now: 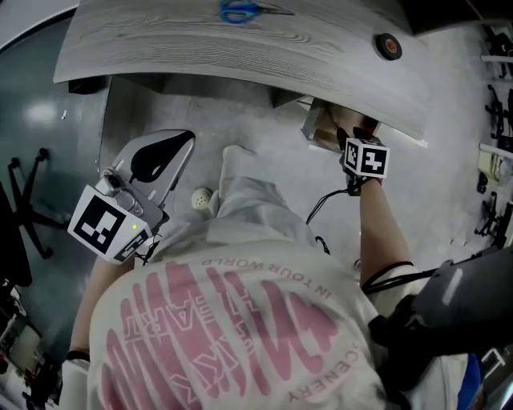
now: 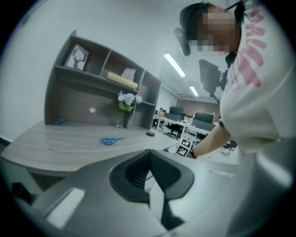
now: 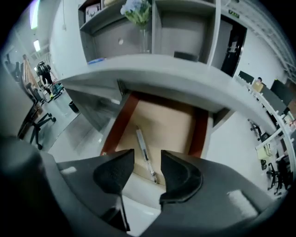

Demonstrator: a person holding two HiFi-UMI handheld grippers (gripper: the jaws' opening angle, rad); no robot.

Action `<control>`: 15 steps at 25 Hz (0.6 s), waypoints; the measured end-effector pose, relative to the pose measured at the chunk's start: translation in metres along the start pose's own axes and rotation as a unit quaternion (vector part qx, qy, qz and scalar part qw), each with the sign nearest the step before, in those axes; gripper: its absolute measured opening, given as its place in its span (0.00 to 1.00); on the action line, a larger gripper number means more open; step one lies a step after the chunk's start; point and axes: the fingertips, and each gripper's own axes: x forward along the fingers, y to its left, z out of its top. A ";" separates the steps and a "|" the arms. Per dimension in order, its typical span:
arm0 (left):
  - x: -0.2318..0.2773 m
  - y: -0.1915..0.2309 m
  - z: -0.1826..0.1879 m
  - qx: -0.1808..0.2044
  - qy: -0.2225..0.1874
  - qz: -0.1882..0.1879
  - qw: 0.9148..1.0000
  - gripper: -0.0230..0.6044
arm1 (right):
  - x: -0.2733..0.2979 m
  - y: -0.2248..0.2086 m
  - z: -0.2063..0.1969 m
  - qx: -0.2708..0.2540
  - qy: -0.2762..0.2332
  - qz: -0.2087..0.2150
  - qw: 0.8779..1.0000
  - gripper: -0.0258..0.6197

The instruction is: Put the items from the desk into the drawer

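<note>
Right gripper (image 3: pixel 147 153): jaws spread, nothing pinched, hanging over the open drawer (image 3: pixel 119 121). Only its own view shows me the pen (image 3: pixel 144 155), lying flat on the drawer floor, clear of the pads. In the head view, the desk (image 1: pixel 200 48) edge hides most of the drawer. Left gripper (image 2: pixel 149 152): jaws pressed together, empty, held off the desk. Blue scissors (image 1: pixel 239 10) are on the desktop; head and left gripper views both show them.

White shirt (image 1: pixel 240 320) — pink lettering.
</note>
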 end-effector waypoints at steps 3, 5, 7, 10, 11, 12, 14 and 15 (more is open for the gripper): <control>-0.030 0.002 0.010 -0.013 -0.032 0.017 0.999 0.06 | -0.054 0.007 0.029 0.035 -0.095 -0.027 0.995 0.16; -0.054 0.005 0.018 -0.027 -0.051 0.037 0.998 0.06 | -0.094 0.027 0.049 0.068 -0.164 -0.019 0.984 0.05; -0.079 0.009 0.026 -0.047 -0.071 0.056 0.995 0.06 | -0.130 0.060 0.073 0.095 -0.229 0.016 0.969 0.05; -0.111 0.010 0.043 -0.053 -0.102 0.061 0.992 0.06 | -0.184 0.128 0.114 0.116 -0.312 0.107 0.937 0.05; -0.122 0.007 0.048 -0.050 -0.110 0.059 0.991 0.06 | -0.203 0.153 0.124 0.115 -0.332 0.143 0.925 0.05; -0.134 0.002 0.052 -0.050 -0.117 0.057 0.990 0.06 | -0.223 0.178 0.131 0.110 -0.346 0.180 0.914 0.05; -0.158 -0.009 0.059 -0.054 -0.134 0.051 0.988 0.06 | -0.262 0.227 0.140 0.092 -0.366 0.245 0.893 0.05; -0.169 -0.012 0.063 -0.054 -0.145 0.046 0.987 0.06 | -0.281 0.249 0.146 0.082 -0.377 0.269 0.882 0.05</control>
